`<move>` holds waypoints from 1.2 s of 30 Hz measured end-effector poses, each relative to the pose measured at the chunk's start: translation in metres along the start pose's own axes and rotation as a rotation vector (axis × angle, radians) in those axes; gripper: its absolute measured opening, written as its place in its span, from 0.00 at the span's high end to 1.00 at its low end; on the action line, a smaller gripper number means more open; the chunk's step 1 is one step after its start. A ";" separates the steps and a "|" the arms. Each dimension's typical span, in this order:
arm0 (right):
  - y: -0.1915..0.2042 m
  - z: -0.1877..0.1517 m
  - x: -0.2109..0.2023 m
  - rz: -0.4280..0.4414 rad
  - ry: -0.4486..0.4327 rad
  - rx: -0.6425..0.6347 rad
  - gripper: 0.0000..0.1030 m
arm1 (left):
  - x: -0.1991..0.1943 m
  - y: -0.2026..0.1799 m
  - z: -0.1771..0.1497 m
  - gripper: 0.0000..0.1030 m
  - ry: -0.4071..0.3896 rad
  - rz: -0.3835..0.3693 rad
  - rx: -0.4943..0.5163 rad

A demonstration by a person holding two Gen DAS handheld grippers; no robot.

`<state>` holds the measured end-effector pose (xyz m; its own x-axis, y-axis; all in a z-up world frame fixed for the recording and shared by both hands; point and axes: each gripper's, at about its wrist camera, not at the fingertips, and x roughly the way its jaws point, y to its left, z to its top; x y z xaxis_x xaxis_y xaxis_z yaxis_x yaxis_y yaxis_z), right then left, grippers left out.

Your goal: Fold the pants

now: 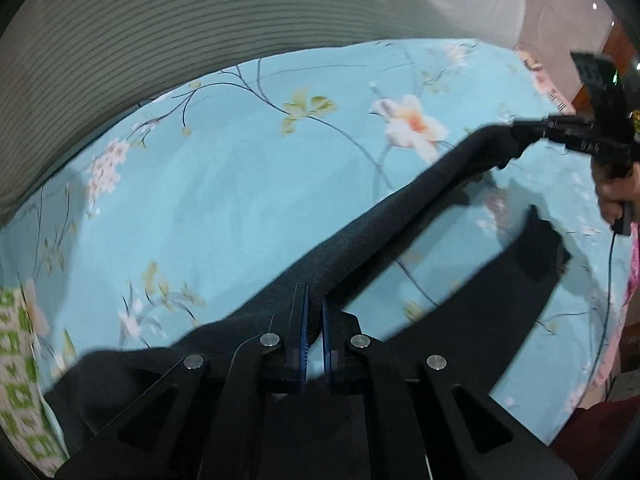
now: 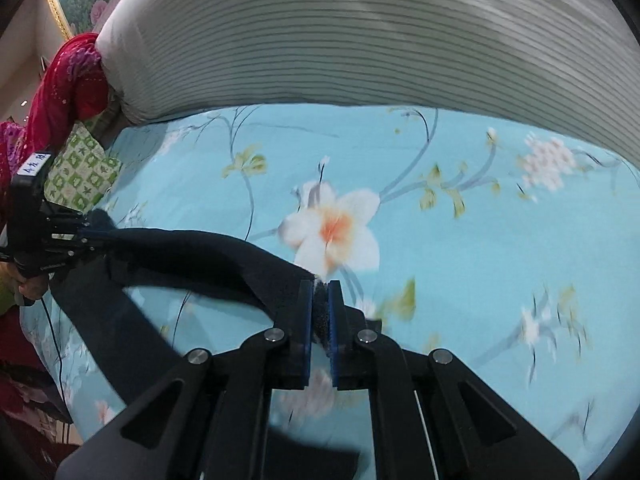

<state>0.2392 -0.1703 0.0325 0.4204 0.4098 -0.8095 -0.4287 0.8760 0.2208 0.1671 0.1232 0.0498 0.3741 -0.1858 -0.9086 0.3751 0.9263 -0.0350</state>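
The left gripper (image 1: 315,312) has its blue-padded fingers (image 1: 301,320) pinching an edge of the black pants (image 1: 360,236), the cloth bunched in the narrow gap between them. The right gripper (image 2: 321,304) likewise has its fingers (image 2: 306,312) clamped on a fold of the same pants (image 2: 224,256). Between the two grips the fabric stretches as a taut dark band, held up off the bed. Below that band a second strip of the pants hangs loose, so that the sheet shows through the opening between them.

In the left wrist view the right gripper (image 1: 516,136) shows at the far end of the band; in the right wrist view the left gripper (image 2: 90,236) shows at its other end.

Underneath lies the bed sheet (image 1: 224,200), light blue with white flowers and thin branches. A grey striped pillow (image 2: 380,36) lies along its far edge, and a green-and-white patterned cushion (image 2: 80,172) sits near the corner.
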 end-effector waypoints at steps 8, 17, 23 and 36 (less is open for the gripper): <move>0.014 -0.071 -0.031 -0.033 0.043 0.032 0.93 | -0.001 -0.040 -0.048 0.97 0.002 -0.057 -0.036; 0.034 -0.114 -0.039 -0.083 0.092 0.028 0.93 | -0.004 -0.059 -0.090 0.97 0.026 -0.101 -0.034; 0.037 -0.128 -0.041 -0.145 0.137 0.007 0.93 | 0.007 -0.075 -0.107 0.96 0.045 -0.118 -0.027; 0.036 -0.135 -0.024 -0.235 0.217 0.091 0.68 | 0.026 -0.063 -0.130 0.52 0.115 -0.120 -0.202</move>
<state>0.1055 -0.1831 -0.0131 0.3154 0.1386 -0.9388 -0.2629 0.9633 0.0539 0.0436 0.1026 -0.0259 0.2334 -0.2708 -0.9339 0.2294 0.9487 -0.2178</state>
